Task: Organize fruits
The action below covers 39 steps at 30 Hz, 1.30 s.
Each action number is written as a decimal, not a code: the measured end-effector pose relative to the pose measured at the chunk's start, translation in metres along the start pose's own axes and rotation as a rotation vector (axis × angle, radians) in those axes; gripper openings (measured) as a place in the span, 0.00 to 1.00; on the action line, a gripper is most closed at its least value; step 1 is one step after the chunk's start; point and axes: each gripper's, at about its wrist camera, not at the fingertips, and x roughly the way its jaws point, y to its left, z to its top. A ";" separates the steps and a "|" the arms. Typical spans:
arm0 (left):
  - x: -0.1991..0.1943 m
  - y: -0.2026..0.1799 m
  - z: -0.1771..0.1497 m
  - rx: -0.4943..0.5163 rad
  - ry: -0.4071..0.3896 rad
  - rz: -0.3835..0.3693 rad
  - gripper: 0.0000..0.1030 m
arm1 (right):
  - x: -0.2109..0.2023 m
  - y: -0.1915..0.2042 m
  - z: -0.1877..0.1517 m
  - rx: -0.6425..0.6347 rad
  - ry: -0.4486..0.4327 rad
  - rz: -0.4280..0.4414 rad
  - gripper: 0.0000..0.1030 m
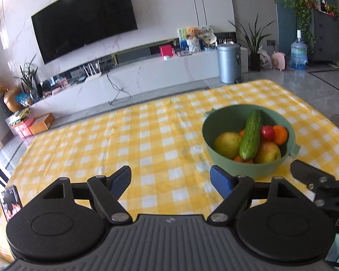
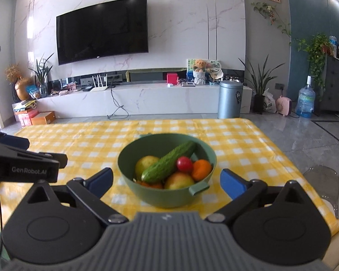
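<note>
- Nearest, the right gripper (image 2: 166, 180) has its blue-padded fingers (image 2: 231, 184) spread wide and holding nothing.
- The left gripper (image 1: 170, 181) is likewise wide open and empty, over bare yellow-checked cloth on the desk (image 1: 124, 140).
- A green bowl (image 2: 160, 197) sits on the desk just ahead of the right gripper, centred between its fingers but not touched by them; from the left wrist view it lies ahead and to the right, just beyond the right-hand finger.
- In the bowl, a cucumber (image 2: 168, 164) lies slanted across the top of a yellow-green pear (image 2: 143, 163), a small red tomato (image 2: 184, 164), an orange (image 2: 201, 169) and an apple (image 2: 178, 180).
- The left gripper's body shows at the left edge of the right wrist view, beside the bowl, well apart from it.
- Nothing stands between either gripper and the bowl.
- Beyond the desk, a grey pedal bin (image 2: 230, 99) stands on the floor.
- Farthest, a long white cabinet (image 2: 147, 101) runs under a wall-mounted television (image 2: 101, 29).
</note>
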 end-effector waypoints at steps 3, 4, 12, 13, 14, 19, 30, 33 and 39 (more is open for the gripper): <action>0.005 -0.003 -0.006 0.003 0.032 -0.008 0.90 | 0.003 0.002 -0.004 -0.014 -0.016 -0.003 0.95; 0.006 -0.003 -0.008 0.004 0.042 -0.012 0.90 | 0.004 0.002 -0.004 -0.010 -0.021 0.002 0.95; 0.014 -0.002 -0.013 -0.023 0.088 -0.037 0.90 | 0.013 -0.004 -0.006 0.030 0.004 0.018 0.96; 0.014 -0.002 -0.013 -0.024 0.091 -0.038 0.90 | 0.014 -0.003 -0.006 0.027 0.003 0.018 0.96; 0.015 -0.002 -0.014 -0.025 0.093 -0.038 0.90 | 0.014 -0.003 -0.006 0.021 0.002 0.018 0.96; 0.016 -0.002 -0.013 -0.026 0.101 -0.044 0.90 | 0.014 0.001 -0.007 -0.011 -0.005 0.015 0.96; 0.015 -0.002 -0.014 -0.027 0.105 -0.048 0.90 | 0.014 0.006 -0.007 -0.026 0.001 0.005 0.96; 0.017 -0.001 -0.013 -0.030 0.107 -0.049 0.90 | 0.014 0.007 -0.008 -0.033 0.002 0.003 0.96; 0.017 0.000 -0.013 -0.031 0.109 -0.051 0.90 | 0.014 0.009 -0.008 -0.048 0.003 -0.001 0.96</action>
